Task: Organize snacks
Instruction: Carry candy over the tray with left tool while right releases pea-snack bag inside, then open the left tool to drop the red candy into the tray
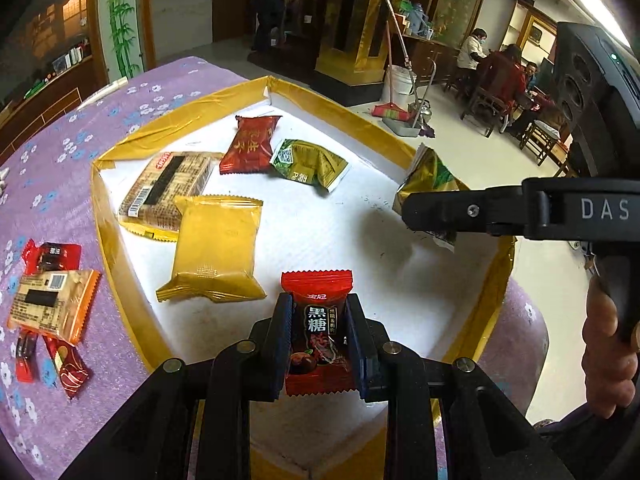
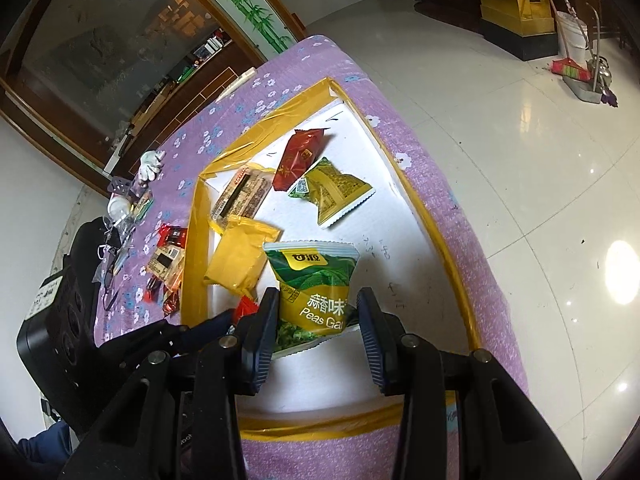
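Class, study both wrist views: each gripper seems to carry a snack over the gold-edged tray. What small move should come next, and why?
Probably lower the left gripper a little and open it. It is shut on the red candy above bare white tray floor, where other snacks already lie. The right gripper has the pea packet between its fingers, possibly not clamped, so it may release too.

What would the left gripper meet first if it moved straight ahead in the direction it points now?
Probably the yellow packet lying in the tray, slightly left of the line. The left gripper holds a red candy and points over the white floor; depth is unclear.
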A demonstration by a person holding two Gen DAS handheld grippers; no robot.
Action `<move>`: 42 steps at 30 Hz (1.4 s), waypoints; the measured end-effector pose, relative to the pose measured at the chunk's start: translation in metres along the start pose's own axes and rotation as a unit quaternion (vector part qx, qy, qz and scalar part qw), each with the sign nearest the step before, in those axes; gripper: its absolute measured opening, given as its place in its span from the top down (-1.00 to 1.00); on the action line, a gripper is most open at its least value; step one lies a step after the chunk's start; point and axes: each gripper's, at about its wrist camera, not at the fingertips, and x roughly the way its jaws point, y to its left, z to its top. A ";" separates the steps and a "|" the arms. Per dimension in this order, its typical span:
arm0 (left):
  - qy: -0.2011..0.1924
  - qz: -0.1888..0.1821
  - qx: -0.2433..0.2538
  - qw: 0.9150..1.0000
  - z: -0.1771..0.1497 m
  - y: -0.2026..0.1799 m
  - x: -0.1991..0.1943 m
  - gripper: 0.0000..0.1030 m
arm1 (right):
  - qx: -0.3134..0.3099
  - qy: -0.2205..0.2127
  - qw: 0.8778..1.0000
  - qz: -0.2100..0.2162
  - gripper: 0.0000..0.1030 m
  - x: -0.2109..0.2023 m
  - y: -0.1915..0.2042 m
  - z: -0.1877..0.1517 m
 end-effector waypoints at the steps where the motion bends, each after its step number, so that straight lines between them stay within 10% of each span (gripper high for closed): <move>1: 0.000 -0.001 0.000 1.000 0.000 0.000 0.001 0.49 | -0.001 0.003 1.000 -0.001 0.26 0.003 0.000 0.001; 24: 0.008 0.009 -0.004 1.000 0.000 0.001 0.015 0.49 | -0.038 0.030 0.998 -0.028 0.23 0.040 0.010 0.012; 30: 0.004 0.013 -0.003 1.000 0.001 -0.002 0.013 -0.06 | -0.042 0.024 0.998 -0.027 0.00 0.035 0.012 0.010; 42: -0.032 0.022 0.002 0.999 0.001 0.002 -0.013 -0.13 | -0.034 -0.020 0.999 -0.031 0.00 0.006 0.017 0.004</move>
